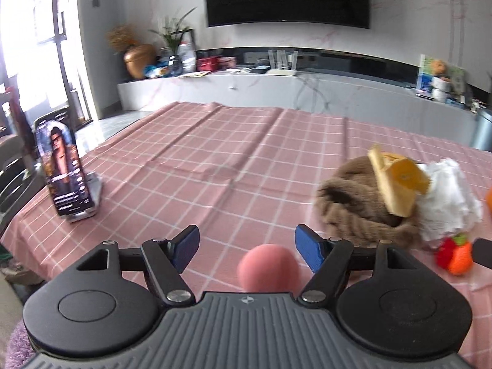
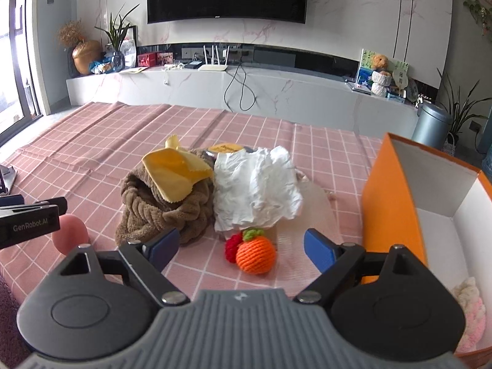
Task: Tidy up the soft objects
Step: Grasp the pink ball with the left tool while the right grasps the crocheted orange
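Observation:
A pink soft ball (image 1: 269,267) lies on the pink checked tablecloth between the open fingers of my left gripper (image 1: 246,247), nearer its right finger; it also shows in the right wrist view (image 2: 70,237). My right gripper (image 2: 241,246) is open over a knitted orange fruit (image 2: 255,254) with a red berry (image 2: 232,247) beside it. Behind them lie a brown fluffy cloth (image 2: 160,212), a yellow cloth (image 2: 176,173) on top of it, and crumpled white paper (image 2: 255,186). The left gripper's body (image 2: 29,218) shows at the left edge.
An orange box (image 2: 396,196) with a white inside stands open at the right, with a pink-white fluffy item (image 2: 470,316) in it. A phone on a stand (image 1: 63,175) is at the table's left. A TV bench runs behind the table.

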`<state>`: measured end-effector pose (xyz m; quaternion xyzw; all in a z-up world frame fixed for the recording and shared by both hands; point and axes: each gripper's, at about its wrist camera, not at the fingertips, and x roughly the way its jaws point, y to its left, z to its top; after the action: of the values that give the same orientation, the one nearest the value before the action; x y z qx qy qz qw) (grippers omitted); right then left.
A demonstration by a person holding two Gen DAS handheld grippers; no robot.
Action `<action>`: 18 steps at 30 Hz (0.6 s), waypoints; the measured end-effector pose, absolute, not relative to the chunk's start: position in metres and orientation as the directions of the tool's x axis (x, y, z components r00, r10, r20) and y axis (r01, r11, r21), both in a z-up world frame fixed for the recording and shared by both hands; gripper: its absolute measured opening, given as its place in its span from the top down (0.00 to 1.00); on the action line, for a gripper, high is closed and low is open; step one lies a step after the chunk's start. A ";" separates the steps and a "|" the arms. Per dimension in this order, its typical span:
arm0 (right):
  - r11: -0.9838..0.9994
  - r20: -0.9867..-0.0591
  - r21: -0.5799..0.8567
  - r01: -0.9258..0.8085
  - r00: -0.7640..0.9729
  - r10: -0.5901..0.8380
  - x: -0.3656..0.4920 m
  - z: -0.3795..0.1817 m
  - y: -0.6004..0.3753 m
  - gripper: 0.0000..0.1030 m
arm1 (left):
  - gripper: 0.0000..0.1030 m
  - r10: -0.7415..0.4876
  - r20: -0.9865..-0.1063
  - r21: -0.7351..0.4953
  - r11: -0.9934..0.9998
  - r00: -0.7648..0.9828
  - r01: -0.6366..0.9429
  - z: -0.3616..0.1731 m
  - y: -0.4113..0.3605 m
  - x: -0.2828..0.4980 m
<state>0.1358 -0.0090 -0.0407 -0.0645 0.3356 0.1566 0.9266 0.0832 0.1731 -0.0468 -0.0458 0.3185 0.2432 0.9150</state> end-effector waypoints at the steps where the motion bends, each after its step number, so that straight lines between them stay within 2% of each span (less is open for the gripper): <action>1: 0.941 -0.646 -0.016 -0.339 0.722 0.249 0.137 -0.044 -0.007 0.15 | 0.17 0.435 -0.610 0.076 0.864 0.662 -0.497 -0.052 0.181 0.084; 5: 0.936 -0.663 -0.011 -0.351 0.704 0.256 0.142 -0.054 -0.003 0.15 | 0.16 0.416 -0.648 0.053 0.860 0.638 -0.507 -0.066 0.190 0.092; 7: 0.937 -0.671 -0.009 -0.349 0.697 0.253 0.146 -0.060 -0.002 0.15 | 0.13 0.406 -0.638 0.055 0.872 0.654 -0.487 -0.068 0.186 0.093; 14: 0.945 -0.691 0.006 -0.327 0.682 0.240 0.156 -0.073 -0.005 0.15 | 0.13 0.359 -0.641 0.057 0.904 0.679 -0.424 -0.077 0.163 0.095; 17: 0.950 -0.688 0.010 -0.311 0.687 0.233 0.159 -0.077 -0.007 0.15 | 0.16 0.313 -0.650 0.037 0.923 0.692 -0.383 -0.082 0.156 0.099; 18: 0.952 -0.686 0.013 -0.306 0.690 0.231 0.159 -0.078 -0.009 0.15 | 0.20 0.294 -0.656 0.028 0.930 0.695 -0.366 -0.084 0.155 0.101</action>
<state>0.1592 -0.0086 -0.0782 -0.0511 0.3653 0.1461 0.9179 0.1012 0.1549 -0.0839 -0.0524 0.3466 0.1795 0.9192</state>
